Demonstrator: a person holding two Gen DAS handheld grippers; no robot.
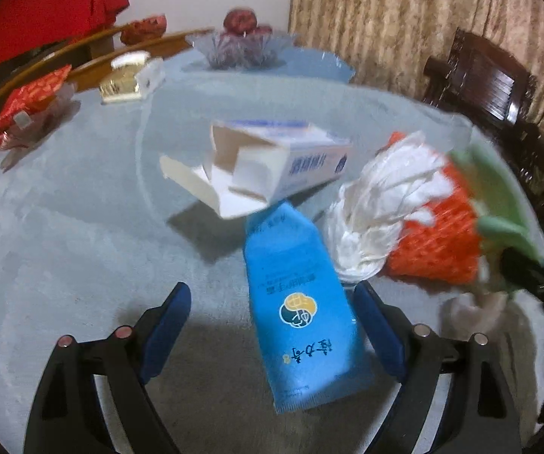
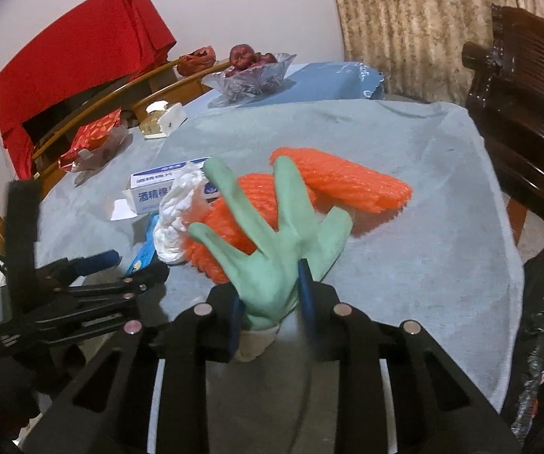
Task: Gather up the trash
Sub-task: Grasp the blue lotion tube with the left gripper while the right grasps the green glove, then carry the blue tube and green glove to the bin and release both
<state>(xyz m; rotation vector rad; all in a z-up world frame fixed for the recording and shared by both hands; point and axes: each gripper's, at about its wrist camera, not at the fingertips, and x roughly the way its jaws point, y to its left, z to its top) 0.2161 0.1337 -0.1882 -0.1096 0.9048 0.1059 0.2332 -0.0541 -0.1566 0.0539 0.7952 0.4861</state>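
Observation:
My left gripper [image 1: 272, 302] is open, its blue pads either side of a blue tube [image 1: 296, 306] lying on the grey cloth. Beyond it lies an opened white carton [image 1: 272, 166], partly over the tube's far end. To the right are crumpled white paper [image 1: 381, 204] and orange foam netting [image 1: 438, 238]. My right gripper [image 2: 272, 295] is shut on a green rubber glove [image 2: 272, 234], held just above the table. The netting [image 2: 340, 185], paper [image 2: 177, 212] and carton [image 2: 158, 189] lie behind the glove. The left gripper [image 2: 120, 265] shows at the left.
A glass bowl of red fruit [image 1: 240, 43] stands at the back. A tissue box [image 1: 132, 77] and red packets [image 1: 26, 106] lie at the back left. A dark wooden chair [image 2: 525, 113] stands at the right table edge. Wooden chair backs [image 2: 94, 106] are at the left.

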